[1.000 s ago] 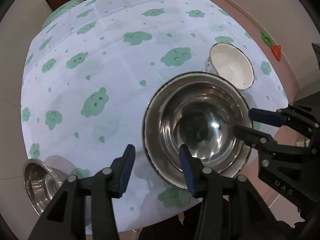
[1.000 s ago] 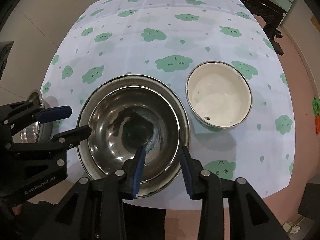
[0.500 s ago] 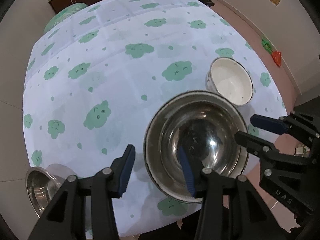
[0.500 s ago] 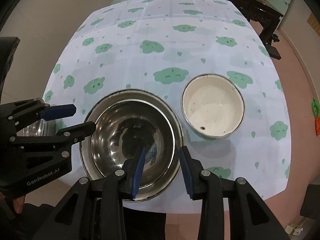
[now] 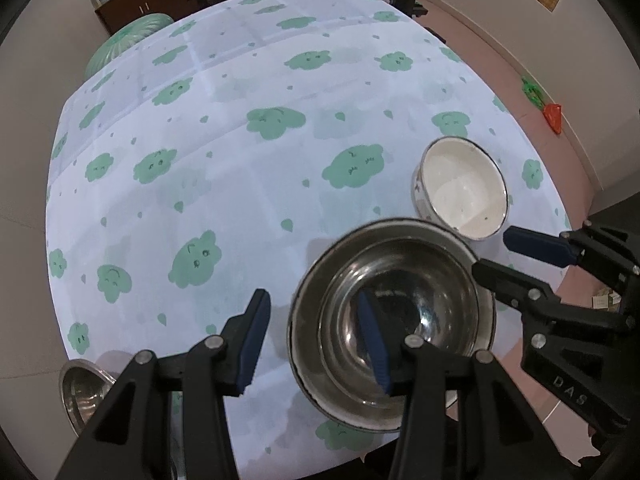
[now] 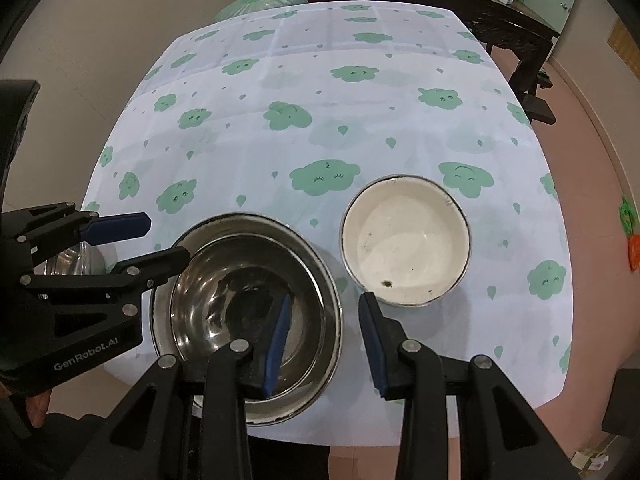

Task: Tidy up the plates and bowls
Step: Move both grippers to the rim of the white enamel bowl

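Note:
A steel bowl (image 5: pixel 404 316) (image 6: pixel 256 300) sits nested inside a larger steel bowl (image 5: pixel 308 344) (image 6: pixel 324 384) near the table's front edge. My left gripper (image 5: pixel 314 340) is open, one finger over the nested bowls, the other over the cloth to their left. My right gripper (image 6: pixel 324 340) is open and straddles their right rim without touching. A white enamel bowl (image 5: pixel 464 188) (image 6: pixel 404 240) stands just right of the stack. A small steel bowl (image 5: pixel 80 392) (image 6: pixel 68 260) sits at the front left edge.
The table wears a white cloth with green clouds (image 5: pixel 240 160) (image 6: pixel 320 120). A dark wooden cabinet (image 5: pixel 132 4) and a dark table (image 6: pixel 480 8) stand beyond the far edge. A green stool (image 5: pixel 128 36) is at the far side.
Both grippers have pulled back and up from the nested steel bowls, which look smaller now. The right gripper's jaws have opened wider. The bowls have not moved.

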`<state>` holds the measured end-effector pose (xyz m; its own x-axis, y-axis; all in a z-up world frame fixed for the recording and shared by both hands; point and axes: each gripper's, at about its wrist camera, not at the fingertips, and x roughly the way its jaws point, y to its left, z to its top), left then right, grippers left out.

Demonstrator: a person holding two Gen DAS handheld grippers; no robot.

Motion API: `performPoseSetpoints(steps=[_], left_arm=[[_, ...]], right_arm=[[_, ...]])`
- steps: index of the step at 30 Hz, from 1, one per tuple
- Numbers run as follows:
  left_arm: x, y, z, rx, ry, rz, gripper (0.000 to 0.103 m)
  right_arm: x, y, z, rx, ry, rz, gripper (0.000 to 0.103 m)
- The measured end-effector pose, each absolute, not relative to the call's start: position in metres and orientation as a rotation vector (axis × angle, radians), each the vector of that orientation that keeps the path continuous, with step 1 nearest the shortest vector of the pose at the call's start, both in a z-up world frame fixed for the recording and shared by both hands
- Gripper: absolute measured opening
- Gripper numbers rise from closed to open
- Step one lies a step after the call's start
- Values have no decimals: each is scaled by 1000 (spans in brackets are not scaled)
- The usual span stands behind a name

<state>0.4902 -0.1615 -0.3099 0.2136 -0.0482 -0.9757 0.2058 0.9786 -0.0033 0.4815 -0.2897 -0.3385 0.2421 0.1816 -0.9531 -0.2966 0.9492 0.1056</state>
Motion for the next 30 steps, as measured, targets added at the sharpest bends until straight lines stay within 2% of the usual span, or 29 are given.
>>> performPoseSetpoints(steps=[30], left_arm=[[532, -209, -311, 186, 1327, -233, 46]], right_arm=[[510, -329, -343, -52, 1270, 269, 38]])
